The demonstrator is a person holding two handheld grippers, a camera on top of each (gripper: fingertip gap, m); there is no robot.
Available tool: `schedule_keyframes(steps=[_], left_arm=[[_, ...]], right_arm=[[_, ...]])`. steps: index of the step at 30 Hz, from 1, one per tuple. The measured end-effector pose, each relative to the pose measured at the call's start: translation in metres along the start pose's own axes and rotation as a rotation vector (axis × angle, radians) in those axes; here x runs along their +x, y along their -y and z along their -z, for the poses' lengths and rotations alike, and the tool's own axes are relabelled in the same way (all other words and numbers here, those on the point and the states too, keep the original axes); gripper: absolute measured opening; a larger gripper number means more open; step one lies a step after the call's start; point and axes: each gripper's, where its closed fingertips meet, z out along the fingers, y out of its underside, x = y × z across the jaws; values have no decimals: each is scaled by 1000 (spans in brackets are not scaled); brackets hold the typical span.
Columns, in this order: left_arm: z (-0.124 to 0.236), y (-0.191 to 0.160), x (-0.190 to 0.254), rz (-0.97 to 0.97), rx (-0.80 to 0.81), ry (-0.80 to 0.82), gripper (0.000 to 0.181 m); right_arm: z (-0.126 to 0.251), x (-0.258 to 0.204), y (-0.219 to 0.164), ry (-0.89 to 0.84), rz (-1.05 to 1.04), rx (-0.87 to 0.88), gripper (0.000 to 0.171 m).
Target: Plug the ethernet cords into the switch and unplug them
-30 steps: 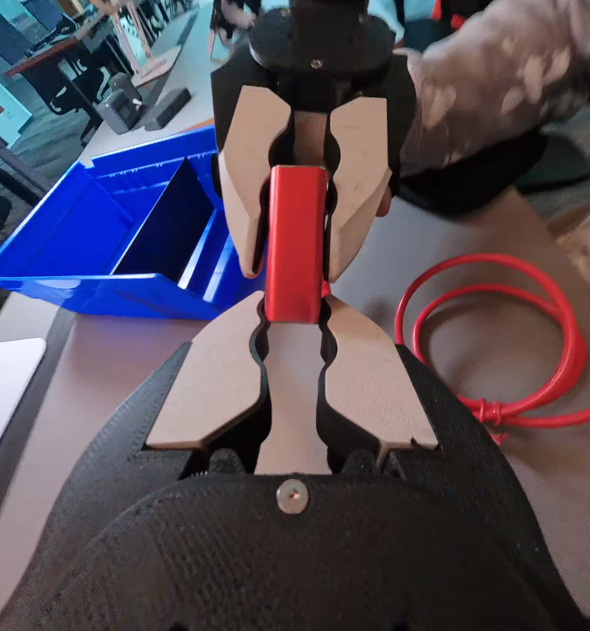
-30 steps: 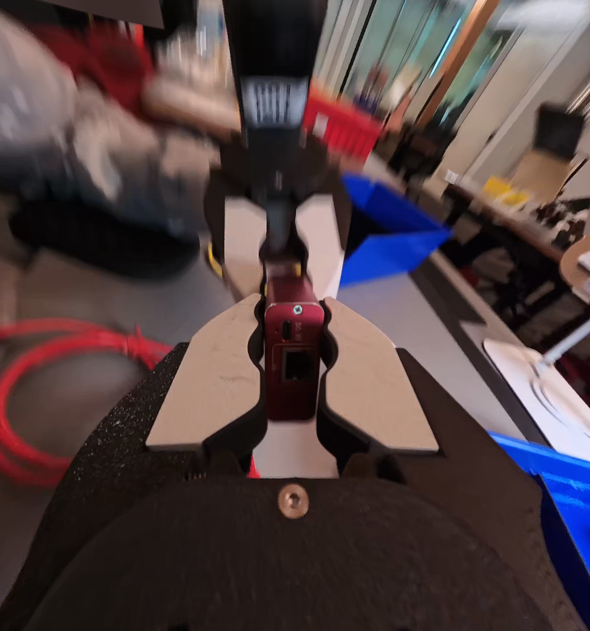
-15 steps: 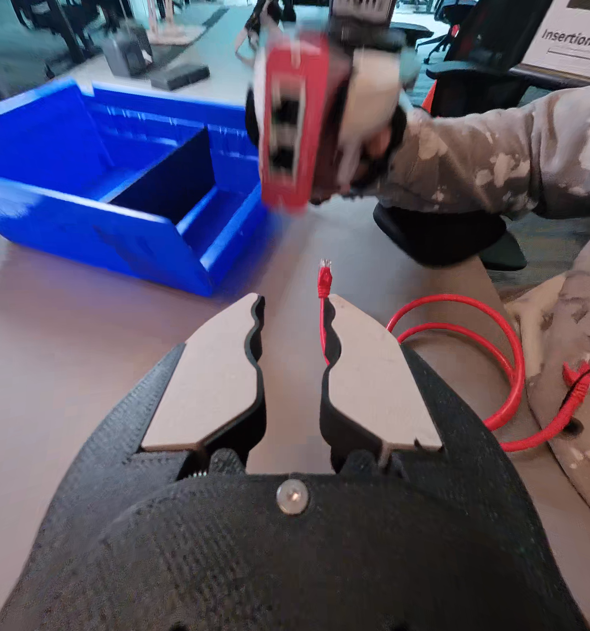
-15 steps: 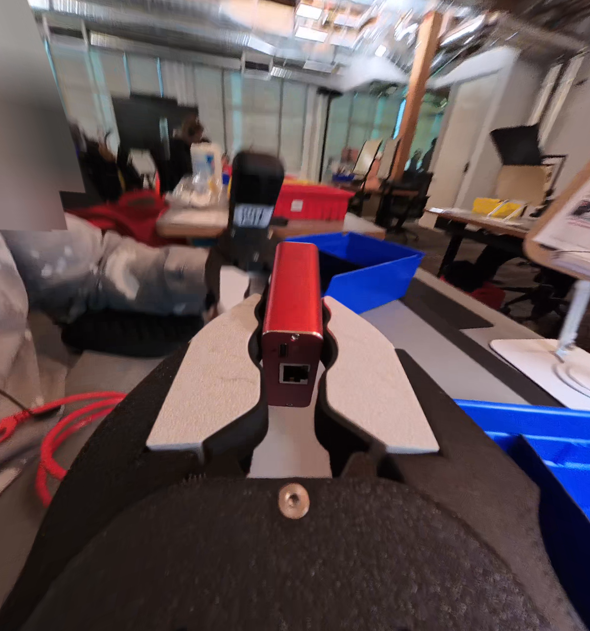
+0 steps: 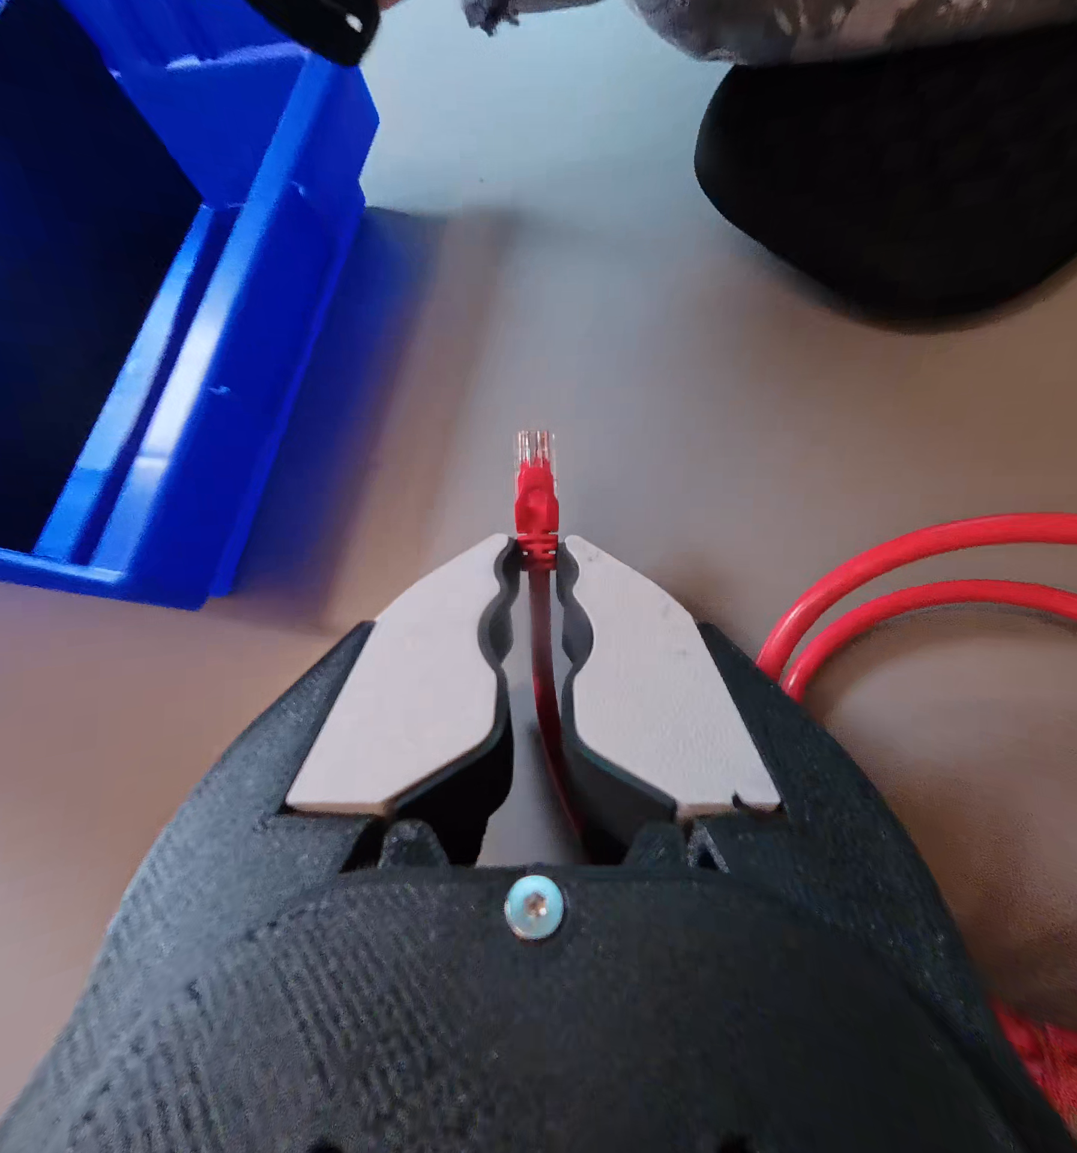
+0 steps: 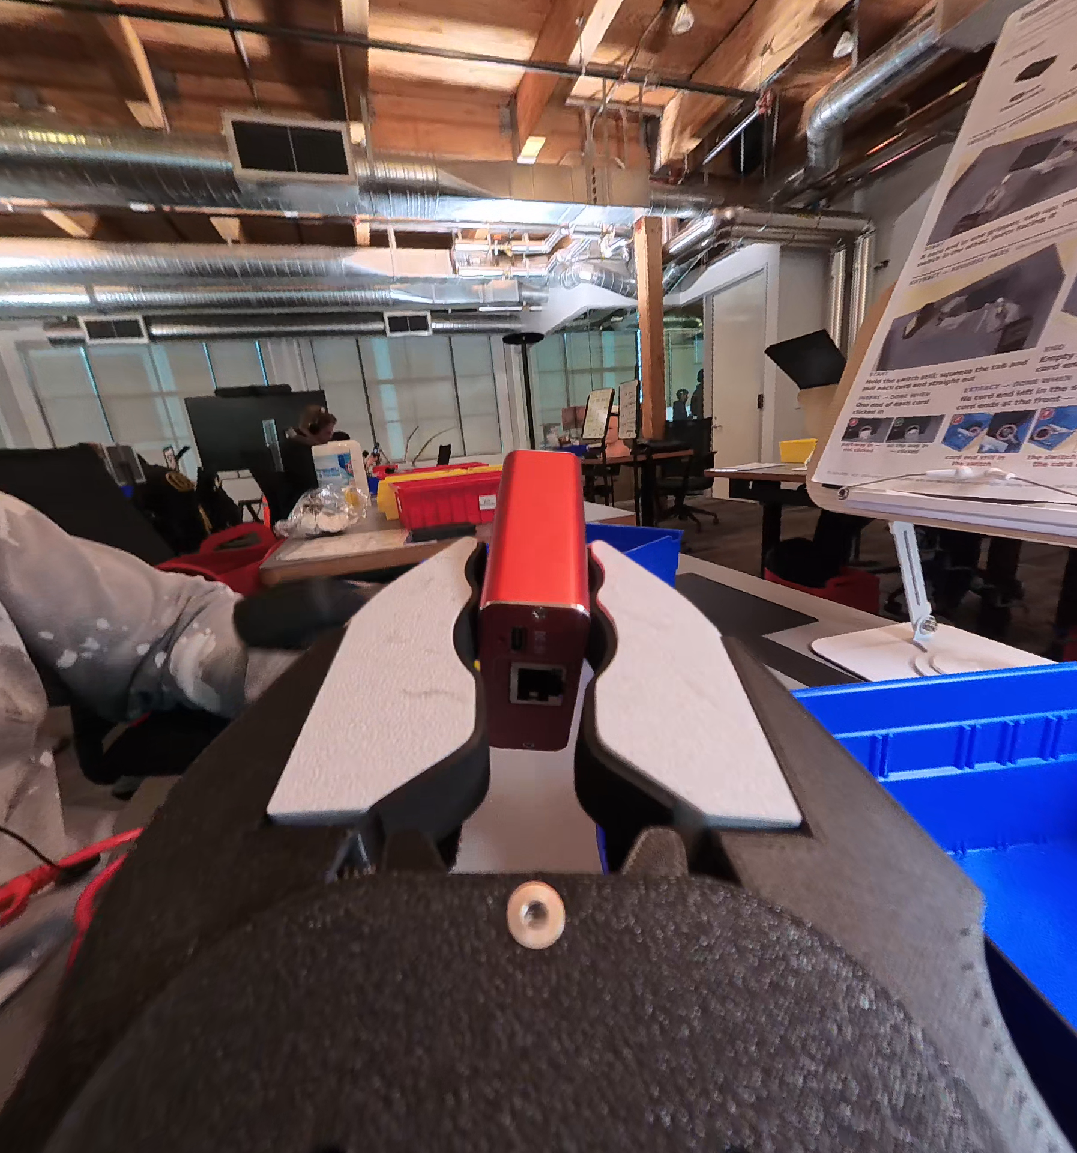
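One red ethernet cord (image 5: pixel 539 655) is being pinched just behind its clear plastic plug (image 5: pixel 535 455) by the left gripper (image 5: pixel 536 549), whose jaws are being held narrow around the boot; the plug is being pointed forward above the desk (image 5: pixel 648 374). Two glossy loops of the same cord are being left lying toward the desk's right edge. One smooth red metal switch (image 6: pixel 533 599), box-shaped with rounded edges, is being clamped by the right gripper (image 6: pixel 533 555), one port facing the camera. Ribbed blue plastic bins (image 5: pixel 168 349) are being kept alongside. A printed instruction sheet (image 6: pixel 991 299) is being propped on a white stand.
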Motion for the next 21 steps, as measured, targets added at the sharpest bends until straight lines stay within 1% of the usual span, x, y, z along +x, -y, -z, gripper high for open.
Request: schedule_keyframes(steps=[2, 5, 8, 10, 14, 21], left_arm=[[19, 12, -9, 102, 77, -55, 11], [59, 25, -24, 300, 215, -213, 11], [96, 32, -22, 471, 301, -439, 11], [113, 33, -14, 523, 329, -573, 11], [125, 33, 6, 578, 329, -754, 11], [118, 28, 30, 695, 254, -934, 11]], right_arm=[[0, -6, -4, 31, 31, -43, 28], [-2, -24, -13, 109, 96, -127, 28], [-8, -44, -29, 201, 160, -233, 28], [-13, -57, -43, 260, 192, -300, 28], [-20, -76, -68, 353, 202, -385, 28], [-24, -97, -96, 455, 266, -491, 28]])
